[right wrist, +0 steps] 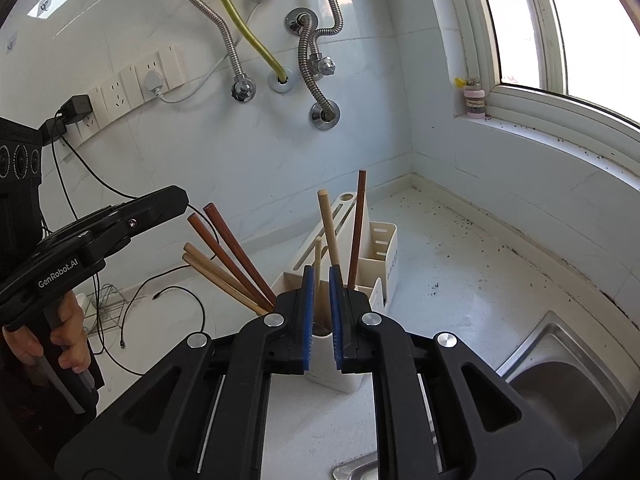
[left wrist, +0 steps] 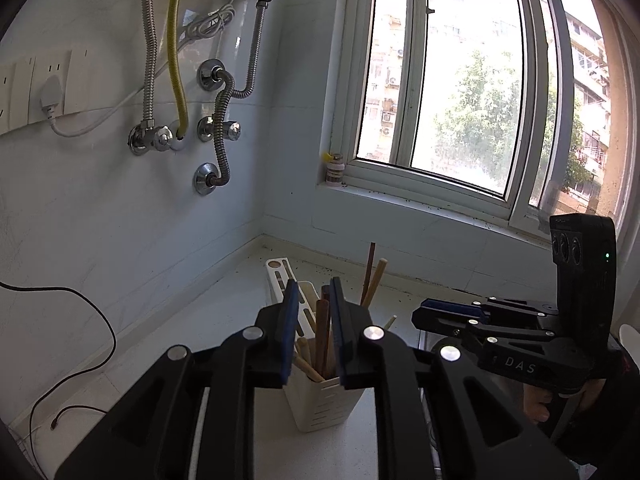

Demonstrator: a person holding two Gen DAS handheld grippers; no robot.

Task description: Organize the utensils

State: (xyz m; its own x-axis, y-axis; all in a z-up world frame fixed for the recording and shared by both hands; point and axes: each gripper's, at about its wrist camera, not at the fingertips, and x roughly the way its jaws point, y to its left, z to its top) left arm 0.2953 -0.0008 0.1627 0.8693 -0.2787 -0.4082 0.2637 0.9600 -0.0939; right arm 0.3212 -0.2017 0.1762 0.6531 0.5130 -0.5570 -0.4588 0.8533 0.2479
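Easily tipped from here — white slotted plastic utensil holder (right wrist: 336, 376) standing on the pale counter (right wrist: 460, 280) just past the right gripper (right wrist: 320, 316), jaws a little apart around a pale wooden chopstick (right wrist: 318, 264), contact impossible to confirm. Any sideways drag could topple holder and sticks. Left gripper (left wrist: 314, 320) likewise parted, framing dark brown chopsticks (left wrist: 322, 332). Chopsticks mixed — pale and dark, leaning at different angles inside the holder.

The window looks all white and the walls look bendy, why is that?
Left wrist view: daylight pours through the window, so the chopsticks and gripper look dark. Right wrist view: the window is washed white. Both: the fisheye lens bends straight edges.
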